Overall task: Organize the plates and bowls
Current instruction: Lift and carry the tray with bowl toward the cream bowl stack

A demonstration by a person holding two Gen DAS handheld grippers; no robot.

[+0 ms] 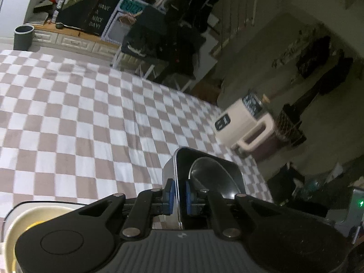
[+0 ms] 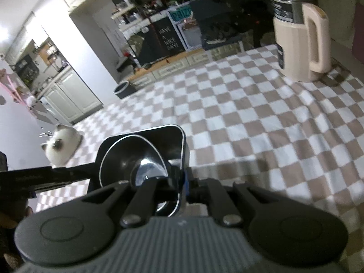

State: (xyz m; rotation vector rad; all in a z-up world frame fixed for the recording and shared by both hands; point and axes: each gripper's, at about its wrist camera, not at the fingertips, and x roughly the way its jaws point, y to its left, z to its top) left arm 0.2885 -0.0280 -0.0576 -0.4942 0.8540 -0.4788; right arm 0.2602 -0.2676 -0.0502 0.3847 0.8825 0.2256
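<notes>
This was a lived-in home, an open room joined to a kitchen. A table under a brown-and-white checkered cloth point(image 2: 261, 122) filled the foreground, with a beige electric kettle point(image 2: 298, 38) standing on it. Beyond it ran pale panelled kitchen cabinets point(image 2: 68, 95), with a crowded counter and shelves further back. A black sign reading "HAVE A NICE DAY" point(image 2: 168, 38) leaned on a low wooden-topped drawer unit point(image 2: 173, 68), and a grey waste bin point(image 1: 23, 36) stood on the floor nearby. A cat-shaped white dish point(image 2: 61, 145) sat at the cloth's edge, and ceiling lights glowed overhead.
</notes>
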